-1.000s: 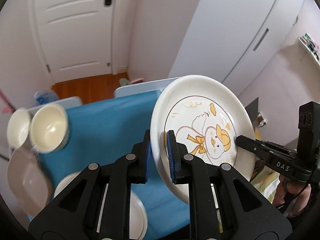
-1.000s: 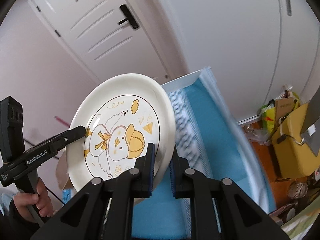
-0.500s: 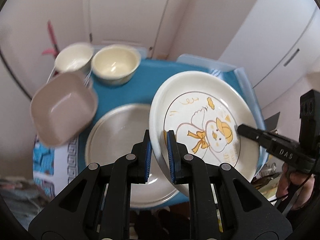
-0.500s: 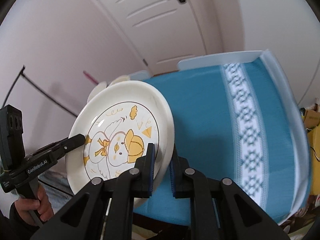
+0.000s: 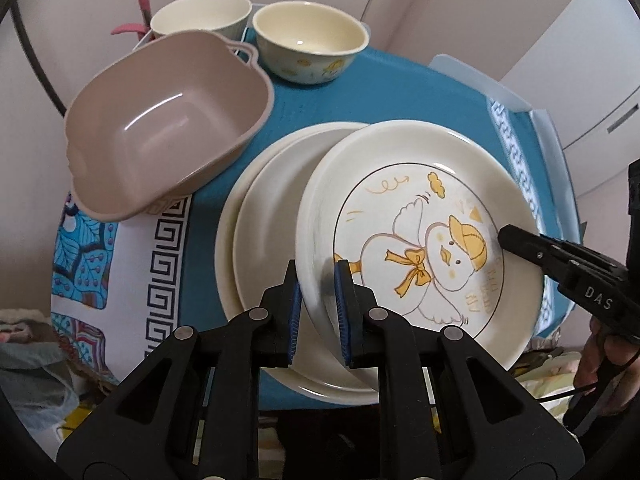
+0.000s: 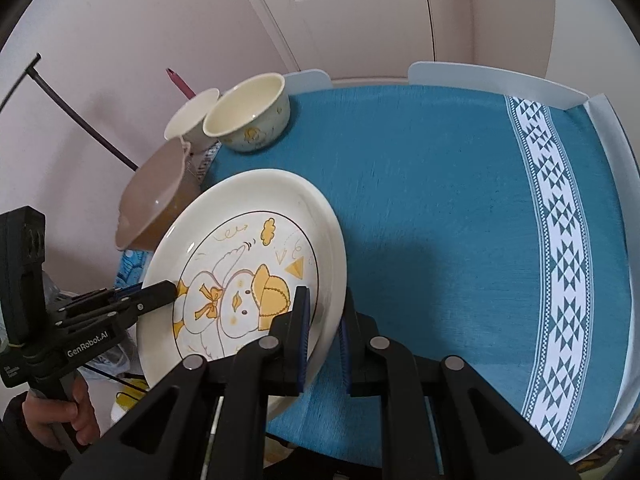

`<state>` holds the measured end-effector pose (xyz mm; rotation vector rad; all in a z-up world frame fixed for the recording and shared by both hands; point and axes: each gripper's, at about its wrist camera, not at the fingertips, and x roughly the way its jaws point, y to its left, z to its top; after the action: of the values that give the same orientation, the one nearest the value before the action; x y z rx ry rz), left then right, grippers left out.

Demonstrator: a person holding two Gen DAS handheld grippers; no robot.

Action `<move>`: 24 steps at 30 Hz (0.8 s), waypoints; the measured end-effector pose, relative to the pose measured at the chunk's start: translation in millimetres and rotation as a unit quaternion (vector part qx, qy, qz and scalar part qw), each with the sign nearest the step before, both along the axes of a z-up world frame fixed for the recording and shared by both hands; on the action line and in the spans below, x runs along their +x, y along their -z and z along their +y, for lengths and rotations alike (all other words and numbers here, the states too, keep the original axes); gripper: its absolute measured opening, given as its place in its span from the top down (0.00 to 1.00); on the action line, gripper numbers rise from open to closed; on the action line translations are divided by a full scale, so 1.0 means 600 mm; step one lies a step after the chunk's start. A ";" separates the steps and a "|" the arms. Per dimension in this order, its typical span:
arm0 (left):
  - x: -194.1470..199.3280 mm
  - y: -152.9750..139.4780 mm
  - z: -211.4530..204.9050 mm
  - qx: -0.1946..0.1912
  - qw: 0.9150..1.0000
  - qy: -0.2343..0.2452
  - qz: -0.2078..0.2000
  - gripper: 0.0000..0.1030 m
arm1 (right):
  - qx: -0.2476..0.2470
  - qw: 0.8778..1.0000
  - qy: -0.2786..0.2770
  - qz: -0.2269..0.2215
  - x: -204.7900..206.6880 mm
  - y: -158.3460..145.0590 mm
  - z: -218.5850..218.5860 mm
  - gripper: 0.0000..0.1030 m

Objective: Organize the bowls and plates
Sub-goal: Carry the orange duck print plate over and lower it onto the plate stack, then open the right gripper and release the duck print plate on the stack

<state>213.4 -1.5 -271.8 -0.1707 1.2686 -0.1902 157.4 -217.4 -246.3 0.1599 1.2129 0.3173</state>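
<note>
Both grippers are clamped on the same duck plate (image 5: 420, 216), one on each side of its rim. The left gripper (image 5: 318, 312) pinches the near-left part of the rim between its blue pads (image 5: 295, 312), and the right gripper (image 6: 324, 332) bites the opposite edge with its black fingers (image 6: 302, 320) closed tight on the lip. From the left wrist view the right gripper's tip reaches in over the painted duck's cap; from the right wrist view the left gripper's tip lies across the duck's bow side. The duck plate is held tilted, its left edge hanging just above two plain cream plates (image 5: 256, 216) stacked on the blue tablecloth (image 6: 440, 184) near the front edge of the table; whether it touches the stack I cannot tell. Beyond the stack, toward the far left corner, a taupe square bowl (image 5: 168, 128) sits tipped, its rim overhanging the patterned band of the cloth. Behind it stand two cream bowls, one with small yellow prints (image 5: 310, 40) and a plainer one (image 5: 200, 14) partly hidden by the taupe bowl. The right half of the cloth, with its white triangle-patterned stripe (image 6: 560, 216), carries nothing. A hand (image 6: 60, 420) grips the left gripper's handle low at the left.
</note>
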 end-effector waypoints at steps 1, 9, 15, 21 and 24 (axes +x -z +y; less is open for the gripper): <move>0.000 0.003 0.000 0.004 1.000 0.002 0.000 0.87 | -0.001 1.000 0.000 0.002 0.001 0.002 0.002 0.88; 0.009 0.029 -0.009 0.041 0.999 0.020 0.005 0.85 | -0.011 1.000 -0.007 0.003 0.008 0.012 0.020 0.88; 0.014 0.031 -0.030 0.077 0.996 0.034 -0.006 0.84 | -0.011 1.000 -0.008 0.008 0.007 0.016 0.022 0.88; 0.009 0.029 -0.055 0.144 0.988 0.055 -0.028 0.82 | -0.028 0.999 -0.029 0.002 0.009 0.017 0.034 0.88; 0.006 0.026 -0.062 0.176 0.982 0.062 -0.037 0.82 | -0.044 0.998 -0.043 -0.005 0.007 0.017 0.040 0.88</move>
<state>217.3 -38.9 -287.2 0.2185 1.2193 -0.0747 161.8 -193.4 -256.7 0.0291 1.2231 0.3393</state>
